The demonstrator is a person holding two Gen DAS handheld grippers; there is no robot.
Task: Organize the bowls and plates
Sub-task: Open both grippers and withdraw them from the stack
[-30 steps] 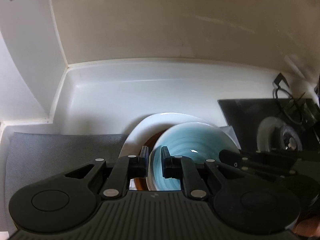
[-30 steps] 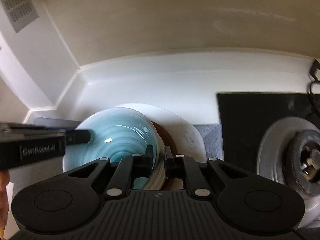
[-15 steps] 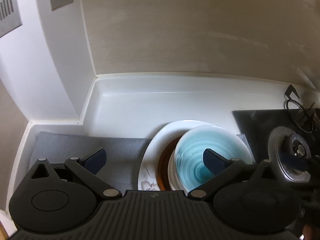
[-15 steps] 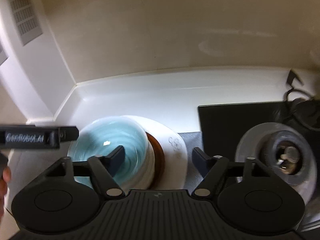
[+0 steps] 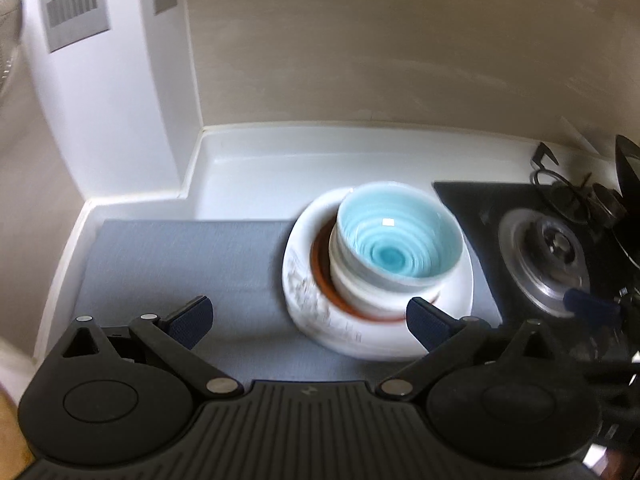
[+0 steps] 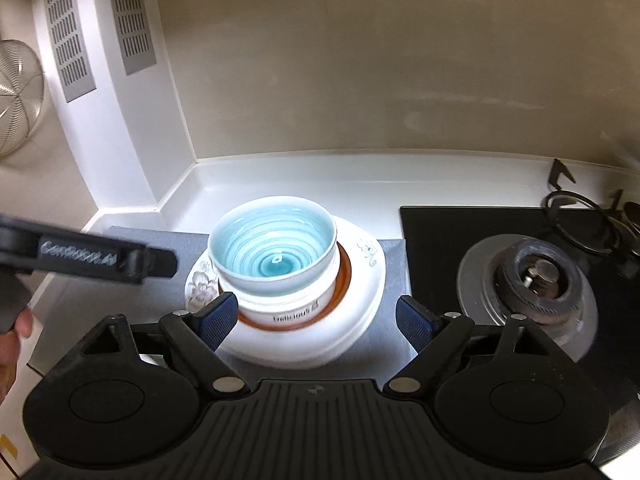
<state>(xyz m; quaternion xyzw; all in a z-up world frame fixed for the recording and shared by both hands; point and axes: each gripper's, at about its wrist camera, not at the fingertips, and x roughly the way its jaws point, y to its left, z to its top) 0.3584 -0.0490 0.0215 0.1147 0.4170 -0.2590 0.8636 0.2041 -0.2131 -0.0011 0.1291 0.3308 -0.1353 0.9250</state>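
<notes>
**Nesting done, both grippers clear of the stack**

Looking through the left wrist view: left gripper spread to its widest, nothing between the pads, held above the grey mat. Blue bowl sitting upright in a white bowl, that on a brown plate, all on a wide white plate. Largest at the bottom, smallest on top, likely for a steady pile with a small footprint. Placed at the mat's right end, just beside the black hob and its burner. White counter and wall corner behind, so little room to push the pile back.

Turning to the right wrist view: right gripper with jaws opening, pads not touching anything, the stack's near edge showing between them. Blue bowl centred in the white bowl, lettered on its side. Left gripper reaching in from the left, near the stack but apart from it. Burner close on the right, the main obstacle for any sideways move; wire strainer hanging far left, well apart.
</notes>
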